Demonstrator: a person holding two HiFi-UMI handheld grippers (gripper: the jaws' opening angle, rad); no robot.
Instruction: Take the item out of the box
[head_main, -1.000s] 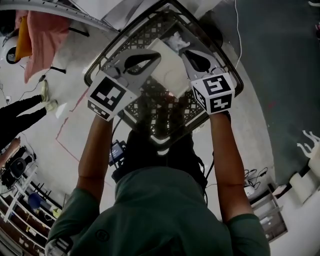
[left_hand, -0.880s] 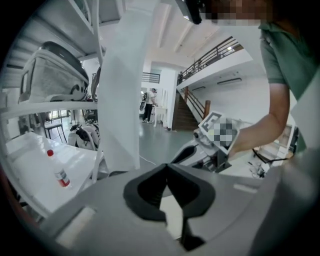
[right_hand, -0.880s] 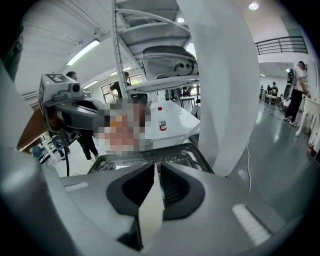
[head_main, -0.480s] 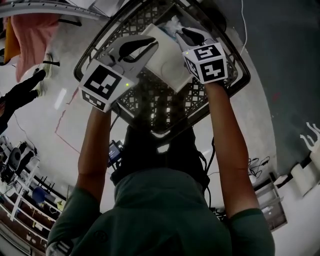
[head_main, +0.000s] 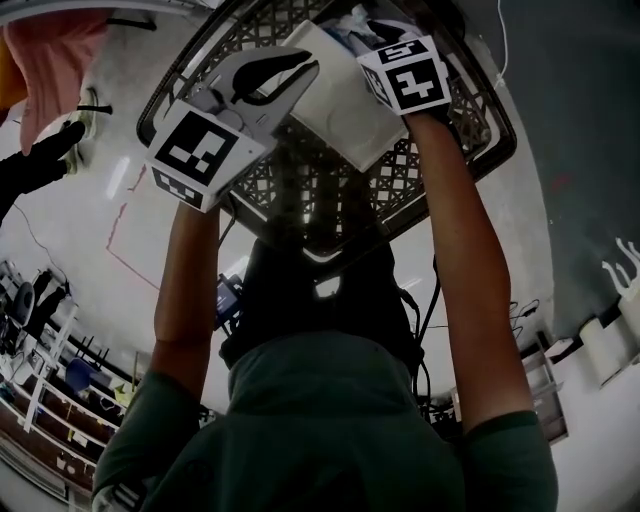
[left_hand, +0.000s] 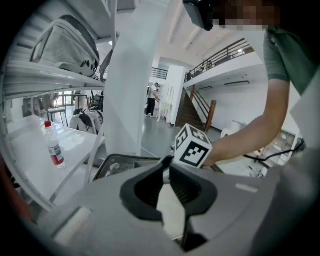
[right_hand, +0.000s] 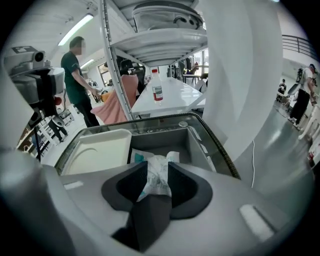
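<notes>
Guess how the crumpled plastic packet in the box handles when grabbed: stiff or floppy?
Likely floppy: the packet looks crumpled and bunched, so it should sag and deform. Probably light: thin wrap, no solid bulk showing. Its plastic film may slip when squeezed.

1. In the head view, the crate (head_main: 470, 150) runs off the upper edge.
2. There, the left gripper (head_main: 305, 72) covers the white tray's (head_main: 345, 120) upper left corner.
3. In the right gripper view, the bottle's (right_hand: 157, 90) label is too small to read.
</notes>
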